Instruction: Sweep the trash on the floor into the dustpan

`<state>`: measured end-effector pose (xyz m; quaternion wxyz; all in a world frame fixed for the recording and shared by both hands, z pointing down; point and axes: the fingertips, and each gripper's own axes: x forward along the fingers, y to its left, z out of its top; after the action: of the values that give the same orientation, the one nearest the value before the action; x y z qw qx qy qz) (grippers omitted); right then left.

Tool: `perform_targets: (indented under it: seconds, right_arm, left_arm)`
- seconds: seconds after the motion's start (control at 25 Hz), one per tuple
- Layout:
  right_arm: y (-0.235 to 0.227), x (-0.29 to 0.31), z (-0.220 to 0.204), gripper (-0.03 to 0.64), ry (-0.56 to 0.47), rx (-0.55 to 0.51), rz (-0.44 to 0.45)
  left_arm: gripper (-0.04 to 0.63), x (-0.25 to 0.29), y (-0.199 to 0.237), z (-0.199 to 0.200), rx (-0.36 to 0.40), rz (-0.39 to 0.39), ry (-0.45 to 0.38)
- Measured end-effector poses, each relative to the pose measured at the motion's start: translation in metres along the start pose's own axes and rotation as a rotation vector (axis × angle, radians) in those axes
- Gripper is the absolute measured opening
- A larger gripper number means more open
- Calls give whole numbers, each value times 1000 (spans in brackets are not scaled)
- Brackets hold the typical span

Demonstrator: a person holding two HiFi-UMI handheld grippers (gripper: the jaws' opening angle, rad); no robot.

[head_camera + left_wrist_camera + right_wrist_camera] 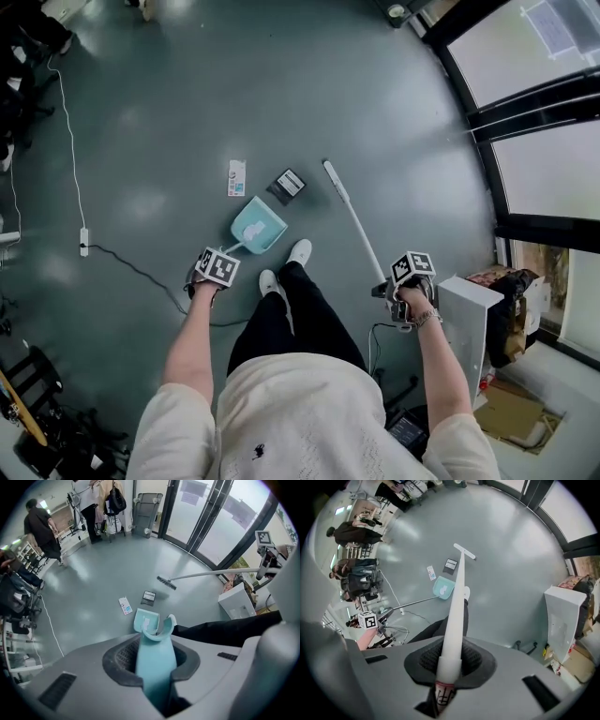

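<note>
Trash, a white packet [236, 177] and a dark packet [289, 184], lies mid-frame just above the dustpan [258, 228], left of the broom [354, 220] head. Left gripper [154, 667] clamps dustpan handle; right gripper [449, 667] clamps broom handle.

left tongs [217, 267]: clamped on dustpan handle [157, 663], held low in front
right tongs [408, 279]: clamped on broom handle [455, 616], out to the side
left arm [190, 342]: stretched forward, forearm bare
right arm [441, 366]: stretched forward, band on wrist
legs [291, 319]: standing, one foot ahead of the other
</note>
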<state>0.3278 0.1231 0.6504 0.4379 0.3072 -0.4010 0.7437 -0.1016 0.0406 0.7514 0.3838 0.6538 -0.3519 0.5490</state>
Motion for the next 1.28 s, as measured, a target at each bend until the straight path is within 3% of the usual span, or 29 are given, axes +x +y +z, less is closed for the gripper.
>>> perform_targets:
  seconds: [0.12, 0.24, 0.44, 0.52, 0.88, 1.16, 1.28]
  right_arm:
    - [-5, -7, 42, 49, 21, -4, -32]
    - [-11, -9, 80, 49, 46, -32, -97]
    - [-9, 10, 113, 49, 109, -118, -289]
    - [3, 26, 113, 50, 154, -179, -341]
    - [63, 81, 77, 51, 228, -325, -371]
    - [62, 83, 32, 52, 350, -510, -499]
    - [70, 84, 14, 52, 381, -563, -505]
  left_arm:
    - [92, 2, 16, 17, -19, -8, 27]
    - [92, -1, 36, 38, -14, 45, 49]
    - [92, 3, 36, 50, -49, 30, 74]
    - [92, 6, 35, 51, -70, 13, 62]
    - [92, 10, 40, 43, -110, -34, 49]
    - [92, 12, 44, 27, -119, -57, 33]
    - [92, 14, 43, 20, -121, -60, 28]
